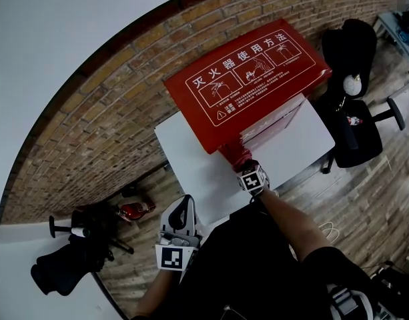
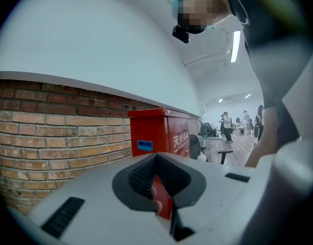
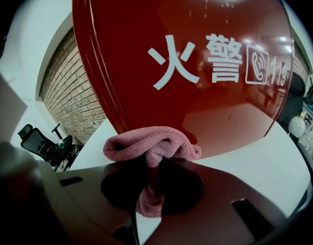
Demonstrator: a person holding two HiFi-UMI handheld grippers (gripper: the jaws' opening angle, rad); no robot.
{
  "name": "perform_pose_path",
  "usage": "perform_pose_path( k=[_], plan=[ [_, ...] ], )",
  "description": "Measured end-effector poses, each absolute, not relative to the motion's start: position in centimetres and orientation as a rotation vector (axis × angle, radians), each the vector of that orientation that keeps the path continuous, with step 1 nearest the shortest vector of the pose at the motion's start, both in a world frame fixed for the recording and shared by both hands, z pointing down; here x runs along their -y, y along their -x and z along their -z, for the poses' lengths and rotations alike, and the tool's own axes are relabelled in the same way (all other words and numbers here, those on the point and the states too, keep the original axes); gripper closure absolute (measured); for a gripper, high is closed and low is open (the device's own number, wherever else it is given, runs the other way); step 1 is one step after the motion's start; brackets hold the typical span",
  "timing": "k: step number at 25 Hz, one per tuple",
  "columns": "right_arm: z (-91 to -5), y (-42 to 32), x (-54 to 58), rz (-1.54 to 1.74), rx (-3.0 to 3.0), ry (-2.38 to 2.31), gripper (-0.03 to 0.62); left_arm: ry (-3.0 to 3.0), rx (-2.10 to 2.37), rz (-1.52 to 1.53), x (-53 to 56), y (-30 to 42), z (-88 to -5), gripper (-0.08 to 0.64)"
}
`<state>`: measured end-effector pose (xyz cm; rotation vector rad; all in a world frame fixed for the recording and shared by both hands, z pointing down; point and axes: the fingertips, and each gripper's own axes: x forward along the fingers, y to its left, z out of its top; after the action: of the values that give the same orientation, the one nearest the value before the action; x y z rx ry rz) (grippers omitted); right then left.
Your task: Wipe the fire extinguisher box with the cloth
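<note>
The red fire extinguisher box (image 1: 251,79) stands on a white table (image 1: 191,152) against the brick wall. In the right gripper view its glossy front (image 3: 197,60) with white characters fills the frame. My right gripper (image 1: 244,167) is shut on a pink cloth (image 3: 151,147), bunched against the lower edge of the box front; the cloth (image 1: 235,156) shows as a reddish wad in the head view. The right gripper (image 3: 156,170) pinches the cloth's tail. My left gripper (image 1: 183,211) hangs back beside the table's near corner, shut and holding nothing. From the left gripper (image 2: 159,188) the box (image 2: 161,131) is seen side-on.
A black office chair (image 1: 354,112) stands right of the table. Another black chair (image 1: 64,265) and a small red object (image 1: 134,210) are on the wood floor at left. The brick wall (image 1: 111,112) runs behind the box. People stand far off in the room (image 2: 226,124).
</note>
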<state>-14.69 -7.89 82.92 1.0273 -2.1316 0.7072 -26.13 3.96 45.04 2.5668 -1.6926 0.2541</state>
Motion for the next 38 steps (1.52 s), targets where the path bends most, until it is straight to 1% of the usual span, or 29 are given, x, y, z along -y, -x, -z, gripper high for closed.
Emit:
perform_pose_path(
  k=[24,38],
  plan=[
    [-72.0,15.0,8.3,-0.678,2.291,-1.097,0.528,-2.639,1.633,-0.179,-1.6,22.6,-43.6,0.511],
    [-66.5,15.3,8.2,-0.676,2.371,-1.116,0.528,-2.682,1.639,-0.102,0.8,20.6,-41.0,0.511]
  ],
)
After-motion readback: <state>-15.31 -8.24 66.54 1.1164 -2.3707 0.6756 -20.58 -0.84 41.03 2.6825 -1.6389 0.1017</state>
